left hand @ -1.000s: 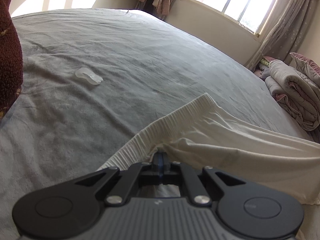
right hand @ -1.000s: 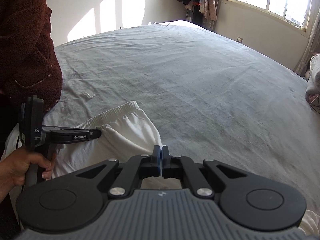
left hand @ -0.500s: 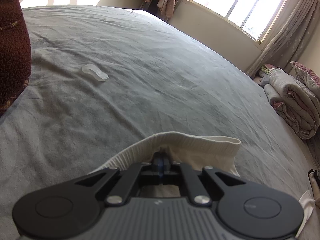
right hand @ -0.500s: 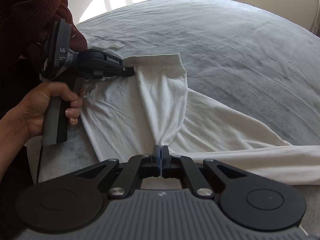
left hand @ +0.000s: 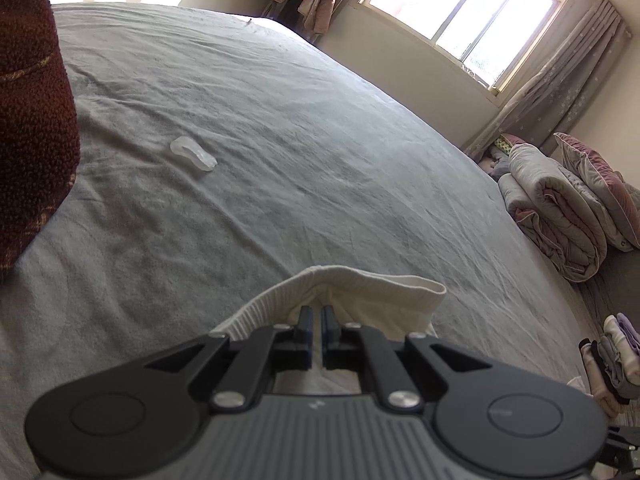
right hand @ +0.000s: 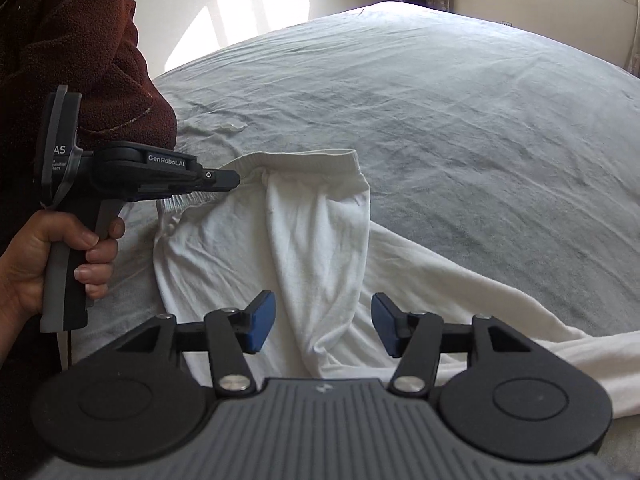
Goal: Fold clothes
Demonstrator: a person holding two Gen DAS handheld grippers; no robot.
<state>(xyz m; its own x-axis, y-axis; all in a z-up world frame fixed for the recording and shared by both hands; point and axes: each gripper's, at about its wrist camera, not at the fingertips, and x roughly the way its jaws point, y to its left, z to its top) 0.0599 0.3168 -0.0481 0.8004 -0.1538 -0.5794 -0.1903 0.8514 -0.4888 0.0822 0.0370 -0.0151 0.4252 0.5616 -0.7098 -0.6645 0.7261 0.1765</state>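
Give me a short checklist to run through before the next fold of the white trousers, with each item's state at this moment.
1. Right tool released from the cloth: ok, jaws wide apart, nothing between them.
2. Left tool released at the ribbed white waistband: cannot tell, jaws show a narrow gap and its tips reach the band.
3. White cotton trousers folded flat: not ok, the top layer is bunched and creased.
4. Trouser legs gathered in: not ok, they trail toward the right edge.
5. Grey bedsheet free for laying the fold: ok beyond the waistband.
6. Small clear plastic piece away from the trousers: ok.
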